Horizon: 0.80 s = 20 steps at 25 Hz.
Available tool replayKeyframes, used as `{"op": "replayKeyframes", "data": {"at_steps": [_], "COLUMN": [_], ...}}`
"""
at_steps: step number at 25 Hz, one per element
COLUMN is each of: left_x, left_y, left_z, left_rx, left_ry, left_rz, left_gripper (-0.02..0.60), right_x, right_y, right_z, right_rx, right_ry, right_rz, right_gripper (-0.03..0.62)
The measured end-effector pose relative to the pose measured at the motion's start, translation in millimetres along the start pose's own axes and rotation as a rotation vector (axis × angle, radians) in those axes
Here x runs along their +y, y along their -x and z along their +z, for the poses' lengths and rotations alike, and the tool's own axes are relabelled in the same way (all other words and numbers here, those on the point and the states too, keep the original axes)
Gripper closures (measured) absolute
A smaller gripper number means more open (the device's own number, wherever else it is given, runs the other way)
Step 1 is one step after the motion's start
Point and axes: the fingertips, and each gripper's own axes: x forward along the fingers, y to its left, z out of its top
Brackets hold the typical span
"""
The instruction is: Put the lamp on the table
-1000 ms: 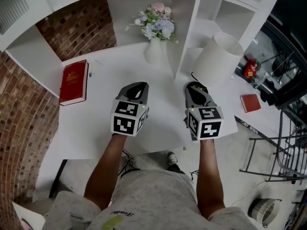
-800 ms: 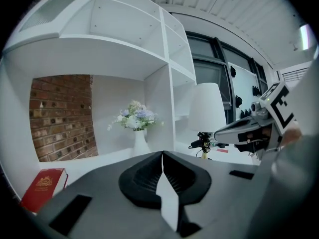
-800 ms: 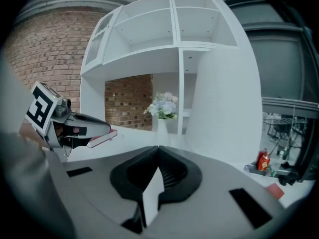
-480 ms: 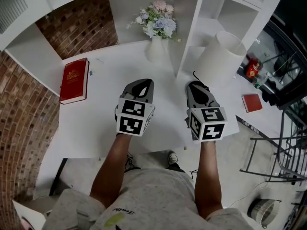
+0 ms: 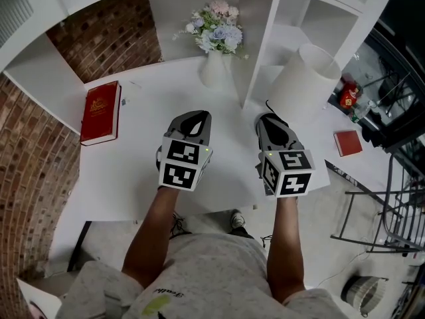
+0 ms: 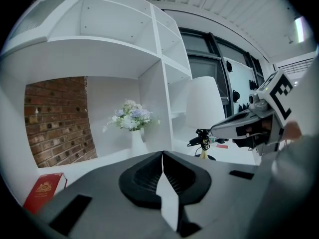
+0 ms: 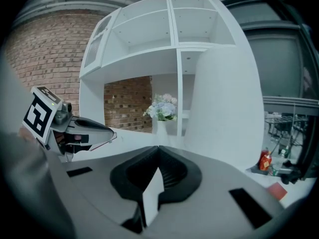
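Both of your tongs are closed tight and hold nothing. In the left gripper view, your left tongs (image 5: 197, 115) have their jaws pressed together along a single seam, with nothing caught between them. They are over the desk (image 5: 126, 171), to the left of the upright shelf panel (image 5: 255, 45), and touch nothing that shows. In the right gripper view, your right tongs (image 5: 269, 119) are the same: the jaws meet at the tip and are empty. They sit to the right of the panel's near end, level with the left tongs.

The lamp (image 5: 302, 78) stands upright to the right of the same panel, on the white surface there. Its shade is plain white and tapered, narrower at the top. In the left gripper view a thin brass-coloured stem (image 6: 203, 153) drops from the shade to a dark round base, with a black cord fitting on the stem.

The lamp stands just ahead of your right tongs and slightly to their right. It is close enough that the shade fills the right half of the right gripper view, but the jaws are clear of it. From your left tongs it is further off, beyond the panel and to the right, with the right tongs reaching in between.
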Motion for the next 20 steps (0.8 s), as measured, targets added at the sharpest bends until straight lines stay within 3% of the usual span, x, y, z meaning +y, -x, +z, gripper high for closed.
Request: {"op": "replayKeyframes", "data": {"at_steps": [10,20], "left_x": [13.8,13.9], "left_y": [0.1,0.0], "left_z": [-3.9,-4.7], "left_rx": [0.004,0.005], "left_ry": [0.063,0.057], "left_rz": [0.013,0.005], "left_gripper": [0.578,0.578], "right_x": [0.2,1.3], "right_y": [-5.6,-8.3], "right_z": [6.1,8.6], "right_rx": [-0.013,-0.018], "right_ry": [-0.002,-0.004], "right_rz": [0.003,0.005], "right_gripper": [0.589,0.589]}}
